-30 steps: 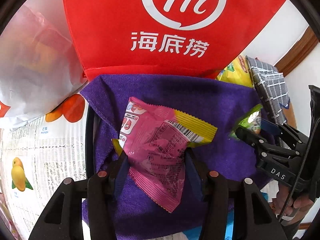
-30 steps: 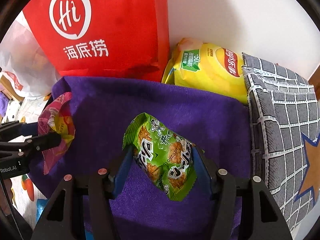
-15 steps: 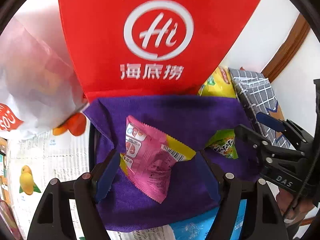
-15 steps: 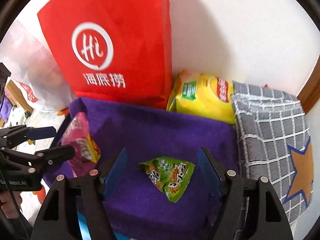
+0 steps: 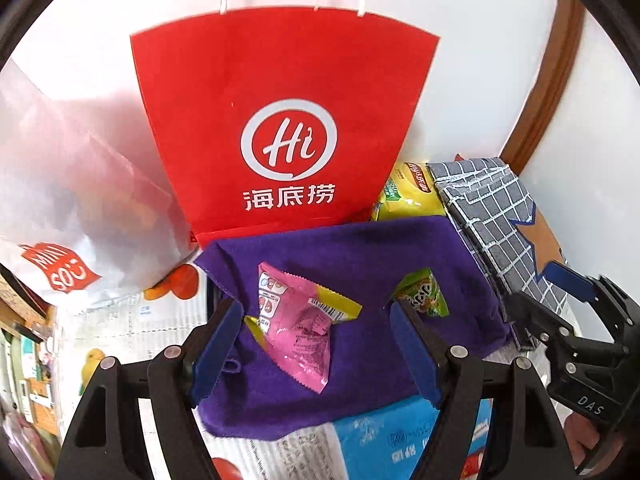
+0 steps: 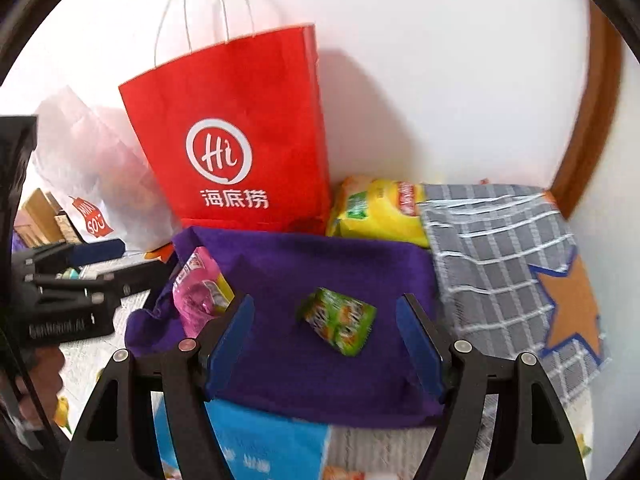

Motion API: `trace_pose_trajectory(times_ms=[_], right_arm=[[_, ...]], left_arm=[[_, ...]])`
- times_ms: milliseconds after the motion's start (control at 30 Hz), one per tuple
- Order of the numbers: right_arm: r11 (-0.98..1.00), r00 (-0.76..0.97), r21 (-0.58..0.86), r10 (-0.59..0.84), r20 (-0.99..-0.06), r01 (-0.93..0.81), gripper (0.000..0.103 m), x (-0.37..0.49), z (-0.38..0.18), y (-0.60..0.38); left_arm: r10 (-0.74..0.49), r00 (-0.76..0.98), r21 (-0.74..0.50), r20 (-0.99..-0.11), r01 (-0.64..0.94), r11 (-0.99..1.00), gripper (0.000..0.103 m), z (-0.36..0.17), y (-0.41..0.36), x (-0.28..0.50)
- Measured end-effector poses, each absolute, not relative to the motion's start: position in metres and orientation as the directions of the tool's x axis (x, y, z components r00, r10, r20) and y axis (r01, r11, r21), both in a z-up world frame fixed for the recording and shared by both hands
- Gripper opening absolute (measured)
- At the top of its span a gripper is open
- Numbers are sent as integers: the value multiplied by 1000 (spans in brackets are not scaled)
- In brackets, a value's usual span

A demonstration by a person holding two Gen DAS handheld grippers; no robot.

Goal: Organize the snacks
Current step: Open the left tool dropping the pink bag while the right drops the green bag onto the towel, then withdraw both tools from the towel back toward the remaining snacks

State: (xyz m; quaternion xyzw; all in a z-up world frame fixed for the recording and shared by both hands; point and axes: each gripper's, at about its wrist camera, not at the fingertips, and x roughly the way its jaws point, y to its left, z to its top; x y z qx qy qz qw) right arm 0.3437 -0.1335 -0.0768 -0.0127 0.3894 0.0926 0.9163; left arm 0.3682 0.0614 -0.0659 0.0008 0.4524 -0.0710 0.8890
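Purple cloth, a soft, napped terry rectangle with rumpled edges, taken as landmark. Pink snack packet: glossy crinkled foil with serrated ends, a yellow end strip and a barcode, lies on the cloth's left half. Green snack packet: small, puffed, shiny, lies on the cloth right of the pink one, the two apart. Left gripper: blue-padded fingers spread wide, holding nothing, one to each side of the pink packet with no contact visible. Right gripper: fingers equally wide apart, empty, flanking the green packet with clear gaps. Behind the cloth stands a red paper bag, flat-sided and matte, with white cord handles and a white circular logo. To the cloth's back right, a yellow chip bag, puffy and glossy. Right of the cloth, a grey woven grid-pattern fabric with an orange star patch.
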Motion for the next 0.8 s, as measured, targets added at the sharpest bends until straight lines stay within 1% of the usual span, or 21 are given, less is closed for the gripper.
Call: trace_pose_trajectory(times_ms=[100, 167, 267, 400, 600, 667, 800], right_arm=[[990, 681, 46, 123, -722, -130, 73, 324, -77, -143], [992, 677, 67, 122, -726, -106, 73, 311, -82, -151], [993, 645, 76, 117, -755, -91, 73, 295, -97, -158], [996, 631, 60, 89, -771, -66, 73, 271, -120, -165], [995, 588, 85, 104, -802, -60, 73, 247, -151, -171], [997, 588, 73, 82, -805, -39, 73, 241, -155, -172], [996, 578, 90, 85, -812, -20, 73, 235, -162, -172]], left_arm=[[-109, 588, -56, -801, 108, 993, 76, -54, 64, 357], [-120, 596, -55, -794, 125, 991, 76, -48, 65, 344], [-120, 582, -43, -805, 144, 989, 76, -48, 64, 326], [-125, 573, -26, -810, 178, 984, 76, -52, 63, 304], [-140, 557, -30, -818, 201, 979, 76, -54, 67, 286], [-154, 555, -45, -817, 205, 978, 76, -53, 69, 284], [-171, 552, -66, -816, 206, 976, 76, -49, 72, 283]])
